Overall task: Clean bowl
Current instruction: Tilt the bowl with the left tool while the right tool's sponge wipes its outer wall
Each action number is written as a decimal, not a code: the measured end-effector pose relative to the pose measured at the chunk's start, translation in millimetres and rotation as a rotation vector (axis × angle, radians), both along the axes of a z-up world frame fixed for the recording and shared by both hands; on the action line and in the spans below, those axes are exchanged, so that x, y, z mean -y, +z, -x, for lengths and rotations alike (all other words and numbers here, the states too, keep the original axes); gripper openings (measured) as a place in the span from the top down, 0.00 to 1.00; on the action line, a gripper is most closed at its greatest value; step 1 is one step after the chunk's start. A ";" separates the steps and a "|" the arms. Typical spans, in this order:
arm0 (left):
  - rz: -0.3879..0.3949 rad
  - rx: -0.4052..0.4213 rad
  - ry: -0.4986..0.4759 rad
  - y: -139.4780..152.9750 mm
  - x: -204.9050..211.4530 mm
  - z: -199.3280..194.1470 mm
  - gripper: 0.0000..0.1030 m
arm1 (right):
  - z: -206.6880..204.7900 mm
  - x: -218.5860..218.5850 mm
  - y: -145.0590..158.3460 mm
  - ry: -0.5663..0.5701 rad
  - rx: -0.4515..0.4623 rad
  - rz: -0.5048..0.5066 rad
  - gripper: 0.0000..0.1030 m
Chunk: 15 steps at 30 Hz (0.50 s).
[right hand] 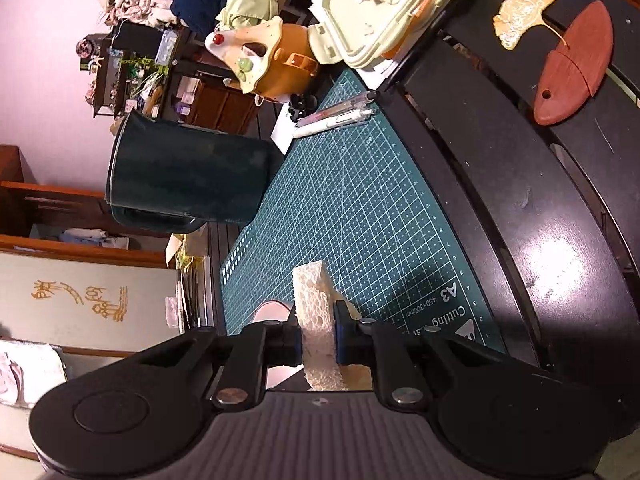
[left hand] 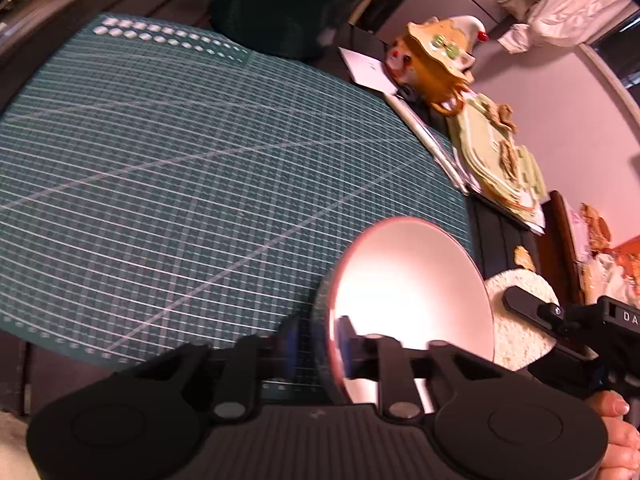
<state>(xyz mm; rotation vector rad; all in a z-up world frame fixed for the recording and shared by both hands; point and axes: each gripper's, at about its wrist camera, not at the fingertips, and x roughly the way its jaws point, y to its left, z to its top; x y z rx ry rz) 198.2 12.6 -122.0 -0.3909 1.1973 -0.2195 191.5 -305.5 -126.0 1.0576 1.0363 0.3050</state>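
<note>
The pale pink round bowl [left hand: 412,296] stands tilted on edge at the near right corner of the dark green gridded cutting mat [left hand: 200,168]. Its rim sits between the jaws of the left hand-held gripper [left hand: 316,350], but the jaws look parted around it; whether the pads press it I cannot tell for sure, so I judge the hold loosened. The right hand-held gripper [right hand: 318,340] is clamped on a cream porous sponge [right hand: 316,320], held just beside the bowl's right side.

The wiping step appears to be in hand or ending. Next, the bowl needs either a firmer pinch or a gentle lowering flat onto the mat.

Left of the bowl the mat is bare and roomy. To the right, the mat's edge and the dark table [right hand: 520,208] lie close; the dark green cylindrical container [right hand: 188,176] stands far off.
</note>
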 end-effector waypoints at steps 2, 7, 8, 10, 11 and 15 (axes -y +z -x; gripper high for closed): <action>0.022 0.007 0.000 5.0 0.7 2.7 0.67 | -0.1 0.1 -0.2 0.000 0.001 0.000 0.87; 0.034 -0.023 -0.068 5.3 16.7 17.0 0.65 | 1.3 0.7 0.6 0.002 0.002 0.000 0.87; 0.027 -0.024 -0.081 4.0 20.5 18.2 0.65 | 1.5 0.9 0.6 0.002 0.001 0.000 0.87; 0.011 -0.028 -0.107 1.5 28.0 20.6 0.65 | 1.2 0.9 0.3 0.002 0.000 0.000 0.87; 0.004 -0.026 -0.109 1.0 28.5 20.8 0.65 | 1.2 0.9 0.3 0.002 0.000 0.000 0.87; -0.038 -0.003 -0.101 -3.5 27.1 15.1 0.79 | 1.2 0.5 0.4 0.002 -0.004 -0.002 0.87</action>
